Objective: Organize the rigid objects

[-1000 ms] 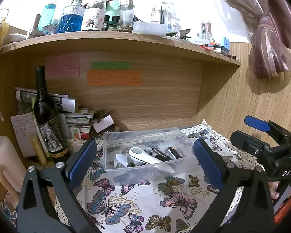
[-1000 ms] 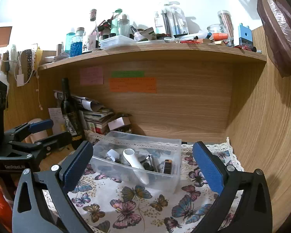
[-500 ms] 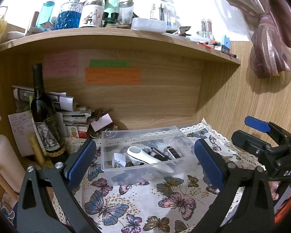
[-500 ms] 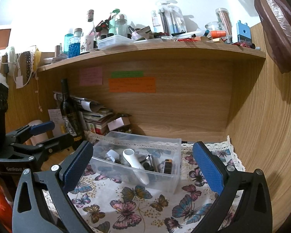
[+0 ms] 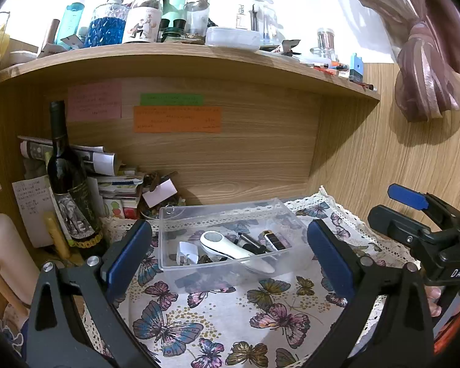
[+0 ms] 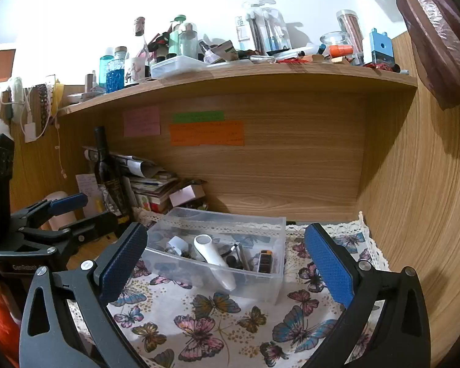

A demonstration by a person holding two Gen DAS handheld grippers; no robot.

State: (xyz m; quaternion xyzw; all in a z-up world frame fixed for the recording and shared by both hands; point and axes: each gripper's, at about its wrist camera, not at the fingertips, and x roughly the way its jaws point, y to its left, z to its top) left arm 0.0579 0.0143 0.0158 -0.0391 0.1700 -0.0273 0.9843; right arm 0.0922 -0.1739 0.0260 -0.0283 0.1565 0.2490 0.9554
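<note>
A clear plastic bin [image 5: 286, 219] [image 6: 277, 279] stands on the butterfly tablecloth. It holds a white handheld device [image 5: 227, 247] [image 6: 213, 256], a small white plug [image 5: 185, 253], a dark pen-like item [image 5: 251, 242] and a black-and-gold lighter [image 5: 276, 239] [image 6: 264, 260]. My left gripper [image 5: 230, 256] is open and empty, in front of the bin. My right gripper [image 6: 225, 262] is open and empty, also in front of the bin. Each gripper shows at the side of the other's view.
A wine bottle [image 5: 67, 181] and stacked papers [image 5: 113, 181] stand at the back left. A wooden shelf [image 5: 184, 58] overhead carries several bottles and jars. A wooden wall [image 6: 414, 214] closes the right side. A cream cylinder [image 5: 6, 251] stands at the far left.
Both views have shifted slightly; the bin sits marginally lower and farther in the frames. Both grippers stay open and empty.
</note>
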